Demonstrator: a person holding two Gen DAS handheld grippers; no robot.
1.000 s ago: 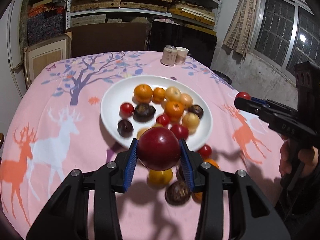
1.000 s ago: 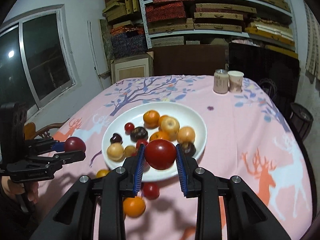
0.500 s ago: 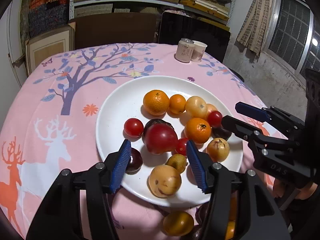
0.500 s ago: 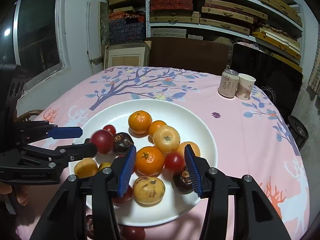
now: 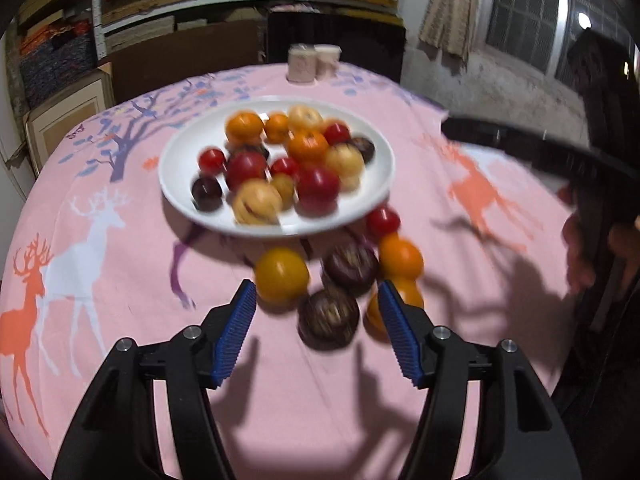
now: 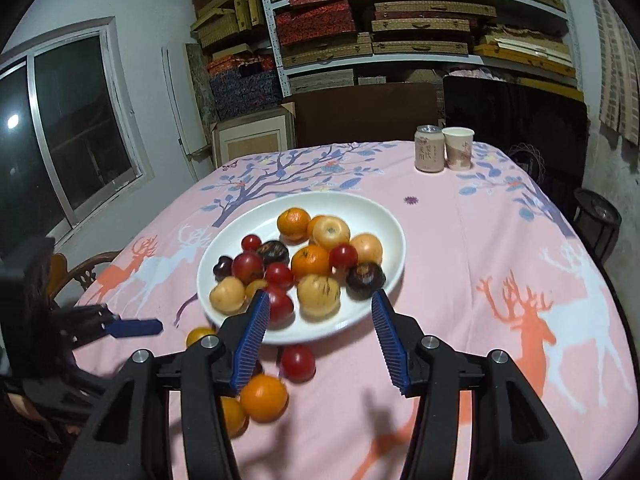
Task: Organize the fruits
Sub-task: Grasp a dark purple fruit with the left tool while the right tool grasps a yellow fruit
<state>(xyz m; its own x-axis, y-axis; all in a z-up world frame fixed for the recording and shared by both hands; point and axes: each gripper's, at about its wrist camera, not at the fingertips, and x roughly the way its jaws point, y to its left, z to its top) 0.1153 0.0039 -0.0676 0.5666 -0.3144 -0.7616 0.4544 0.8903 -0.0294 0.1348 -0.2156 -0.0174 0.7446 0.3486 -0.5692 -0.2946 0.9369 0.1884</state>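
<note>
- The left tongs (image 5: 316, 334) stand wide apart and hold nothing, low over the pink deer-print cloth on the counter (image 5: 120, 280).
- Between and just beyond their blue pads (image 5: 234, 330) lies a loose cluster of fruit on the cloth: a dark purple fruit (image 5: 328, 318) nearest, a second dark fruit (image 5: 351, 267) behind it, a yellow fruit (image 5: 281, 275) to the left, an orange (image 5: 401, 258) to the right.
- The right tongs (image 6: 320, 340) are likewise wide open and empty, at the near rim of the white plate (image 6: 360, 208).
- Below them on the cloth sit a small red fruit (image 6: 297, 363) and an orange (image 6: 264, 398), off the plate.
- The plate carries a mixed pile: oranges, red, yellow and dark fruits touching one another; the left view is blurred.
- Farther back, a drink can (image 6: 429, 154) and a paper cup (image 6: 458, 148) stand side by side near the counter's far edge.
- Beyond that, shelves (image 6: 400, 20) stacked with boxes.
</note>
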